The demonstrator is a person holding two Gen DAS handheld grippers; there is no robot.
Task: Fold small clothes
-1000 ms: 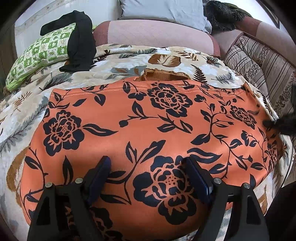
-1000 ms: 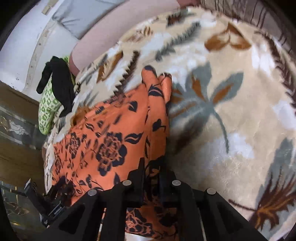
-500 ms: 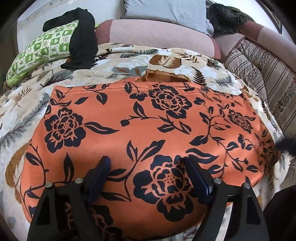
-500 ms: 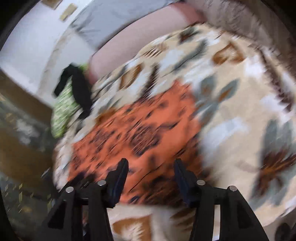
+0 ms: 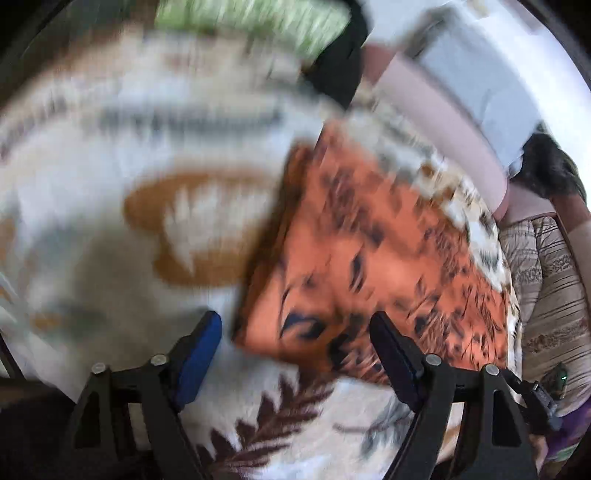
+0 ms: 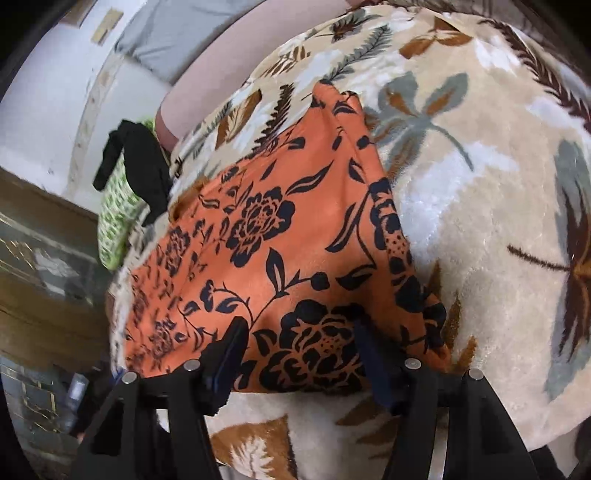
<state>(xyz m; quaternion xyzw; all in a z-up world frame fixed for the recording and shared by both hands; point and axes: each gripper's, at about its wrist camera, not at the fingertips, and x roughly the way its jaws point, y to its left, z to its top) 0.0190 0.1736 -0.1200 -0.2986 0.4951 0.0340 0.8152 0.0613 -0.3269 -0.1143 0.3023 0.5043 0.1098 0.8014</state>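
An orange garment with black flowers (image 6: 295,236) lies flat on a leaf-patterned blanket (image 6: 480,206); it also shows, blurred, in the left wrist view (image 5: 388,258). My left gripper (image 5: 295,332) is open and empty, over the garment's near left corner. My right gripper (image 6: 299,332) is open and empty, its fingers over the garment's near edge.
A green patterned pillow (image 6: 118,218) with a black garment (image 6: 144,166) draped on it lies at the far side. A pink bolster (image 5: 436,122) and a grey pillow (image 6: 177,33) are behind the blanket. A striped sofa cushion (image 5: 546,288) is at the right.
The right gripper let go of the garment's edge and opened, then settled over the near edge. The left gripper swung quickly toward the garment's left corner, blurring its view.
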